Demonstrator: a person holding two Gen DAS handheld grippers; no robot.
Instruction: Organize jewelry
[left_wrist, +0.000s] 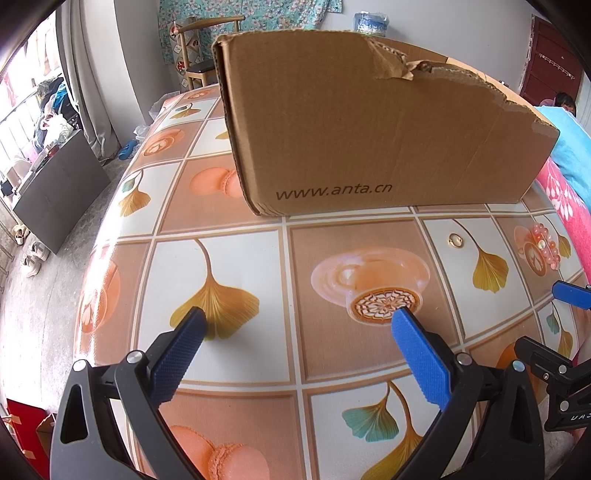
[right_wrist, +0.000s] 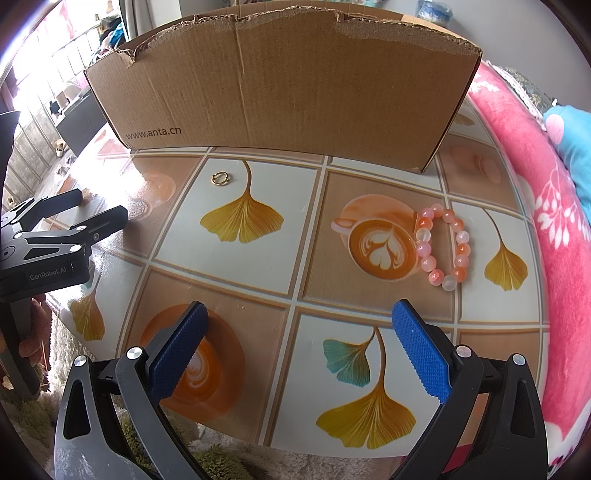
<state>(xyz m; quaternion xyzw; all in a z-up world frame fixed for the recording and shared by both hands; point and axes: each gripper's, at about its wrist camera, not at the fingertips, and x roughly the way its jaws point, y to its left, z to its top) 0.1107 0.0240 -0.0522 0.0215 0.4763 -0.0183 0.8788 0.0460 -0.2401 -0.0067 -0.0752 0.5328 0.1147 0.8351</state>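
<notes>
A pink and white bead bracelet (right_wrist: 443, 245) lies on the patterned table, just ahead and right of my right gripper (right_wrist: 297, 314), which is open and empty. A small gold ring (right_wrist: 221, 178) lies further off to the left, near the cardboard box (right_wrist: 280, 85). In the left wrist view the ring (left_wrist: 456, 240) and bracelet (left_wrist: 543, 245) lie far right, in front of the box (left_wrist: 369, 129). My left gripper (left_wrist: 299, 319) is open and empty above the table, well left of both.
The open-topped box with torn rims stands at the back of the table (right_wrist: 258, 280). A pink flowered blanket (right_wrist: 535, 221) runs along the table's right edge. The left gripper's body (right_wrist: 55, 240) shows at the left of the right wrist view.
</notes>
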